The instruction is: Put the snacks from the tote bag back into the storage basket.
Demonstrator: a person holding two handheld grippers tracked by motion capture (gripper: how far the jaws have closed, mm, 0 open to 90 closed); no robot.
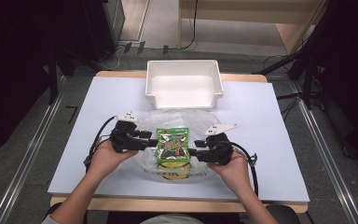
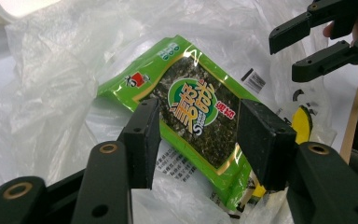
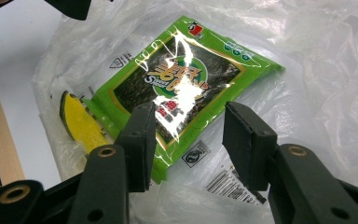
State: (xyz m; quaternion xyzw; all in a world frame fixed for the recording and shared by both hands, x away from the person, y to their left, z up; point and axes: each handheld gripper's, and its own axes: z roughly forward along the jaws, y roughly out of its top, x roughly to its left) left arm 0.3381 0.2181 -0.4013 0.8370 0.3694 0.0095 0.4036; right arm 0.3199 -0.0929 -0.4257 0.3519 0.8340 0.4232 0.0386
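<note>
White table (image 1: 74,154): glossy green seaweed pkt (image 1: 172,146) flat on clear plastic bag (image 1: 177,116).

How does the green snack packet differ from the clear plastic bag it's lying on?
The green foil snack packet is small, opaque, flat and brightly printed; the clear plastic bag is larger, see-through, crumpled and mostly unprinted, apart from a barcode and a yellow mark. The packet lies on top; the bag spreads beneath it. Both are shiny and rest on the white table.

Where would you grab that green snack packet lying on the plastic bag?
Probably by a thin side edge, coming in level from the side: the green snack packet lies flat on the plastic bag, so only its flat sealed rim gives the jaws something to pinch.
</note>
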